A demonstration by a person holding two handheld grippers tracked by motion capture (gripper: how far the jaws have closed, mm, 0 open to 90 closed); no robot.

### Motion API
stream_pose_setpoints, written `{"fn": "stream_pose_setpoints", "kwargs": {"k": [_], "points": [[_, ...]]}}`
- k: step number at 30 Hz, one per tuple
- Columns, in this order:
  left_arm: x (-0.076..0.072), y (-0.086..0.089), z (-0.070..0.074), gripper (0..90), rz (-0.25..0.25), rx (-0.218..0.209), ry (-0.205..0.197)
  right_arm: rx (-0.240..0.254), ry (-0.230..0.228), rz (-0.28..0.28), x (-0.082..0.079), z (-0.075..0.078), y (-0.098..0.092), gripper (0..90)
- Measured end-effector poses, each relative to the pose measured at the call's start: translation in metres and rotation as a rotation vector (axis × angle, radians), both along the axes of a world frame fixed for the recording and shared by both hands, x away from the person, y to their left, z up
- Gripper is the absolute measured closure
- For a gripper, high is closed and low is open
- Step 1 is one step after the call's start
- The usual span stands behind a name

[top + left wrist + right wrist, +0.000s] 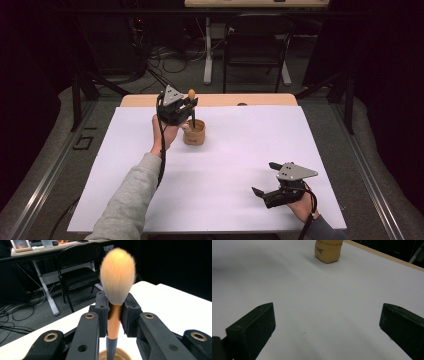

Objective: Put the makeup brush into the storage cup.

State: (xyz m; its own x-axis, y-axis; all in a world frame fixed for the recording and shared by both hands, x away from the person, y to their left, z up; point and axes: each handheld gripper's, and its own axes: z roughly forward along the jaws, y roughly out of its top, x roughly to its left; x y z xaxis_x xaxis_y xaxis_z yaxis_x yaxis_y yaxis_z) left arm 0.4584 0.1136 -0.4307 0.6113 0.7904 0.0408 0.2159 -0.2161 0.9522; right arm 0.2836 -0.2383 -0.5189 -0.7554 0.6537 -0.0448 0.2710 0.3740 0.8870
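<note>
A makeup brush (117, 280) with a pale fluffy head, copper ferrule and dark handle stands upright, its handle reaching down into a small tan cup (194, 133) on the white sheet. My left gripper (190, 107) is shut on the brush at the ferrule, held just above the cup (115, 355). The brush head (191, 93) pokes up above the gripper in the high view. My right gripper (266, 179) rests low at the front right of the table, open with nothing between its jaws. The cup (328, 250) sits far ahead of it.
White paper (225, 165) covers the wooden table (215, 99). A black folding chair (257, 42) and a desk with cables stand beyond the far edge. Dark frame rails run along both sides of the table.
</note>
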Motion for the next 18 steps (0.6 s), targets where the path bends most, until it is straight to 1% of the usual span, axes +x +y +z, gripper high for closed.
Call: {"fn": "stream_pose_setpoints", "kwargs": {"k": [4,6,7,8,9,10,12,13,14,15,17,18], "points": [[0.002,-0.001,-0.002,77.9,0.004,0.008,0.008,0.0,0.0,0.002,0.0,0.0,0.0,0.0],[0.003,-0.001,-0.003,76.6,-0.002,0.006,0.018,0.001,0.0,0.003,0.0,0.0,0.0,0.0],[0.004,0.0,-0.004,69.2,-0.014,0.003,0.036,0.002,-0.002,0.002,0.0,0.0,0.0,0.0],[0.005,0.0,-0.004,56.7,-0.018,0.015,0.055,0.005,-0.004,0.004,0.0,0.0,-0.001,0.0],[0.005,0.0,-0.005,44.7,-0.011,0.03,0.07,0.002,-0.004,0.0,0.0,0.001,-0.001,0.0],[0.004,0.001,-0.005,33.8,-0.008,0.038,0.08,0.003,-0.007,-0.001,0.0,0.001,-0.001,0.0],[-0.001,0.004,-0.005,19.1,-0.002,0.047,0.07,0.008,-0.008,-0.004,0.0,0.001,-0.002,0.0],[-0.003,0.005,-0.004,14.9,-0.009,0.044,0.073,0.008,-0.008,-0.005,0.0,0.002,-0.002,0.0],[-0.005,0.007,-0.003,14.9,-0.009,0.044,0.066,0.009,-0.004,-0.003,0.0,0.002,-0.003,0.0],[-0.008,0.008,-0.002,12.8,-0.006,0.052,0.061,0.0,-0.002,-0.009,0.0,0.002,-0.003,0.0],[-0.014,0.01,0.0,10.2,-0.022,0.048,0.059,0.011,-0.008,-0.006,0.0,0.002,-0.003,0.0],[-0.017,0.011,0.001,9.4,-0.024,0.056,0.058,0.014,-0.009,-0.007,0.0,0.002,-0.003,0.0]]}}
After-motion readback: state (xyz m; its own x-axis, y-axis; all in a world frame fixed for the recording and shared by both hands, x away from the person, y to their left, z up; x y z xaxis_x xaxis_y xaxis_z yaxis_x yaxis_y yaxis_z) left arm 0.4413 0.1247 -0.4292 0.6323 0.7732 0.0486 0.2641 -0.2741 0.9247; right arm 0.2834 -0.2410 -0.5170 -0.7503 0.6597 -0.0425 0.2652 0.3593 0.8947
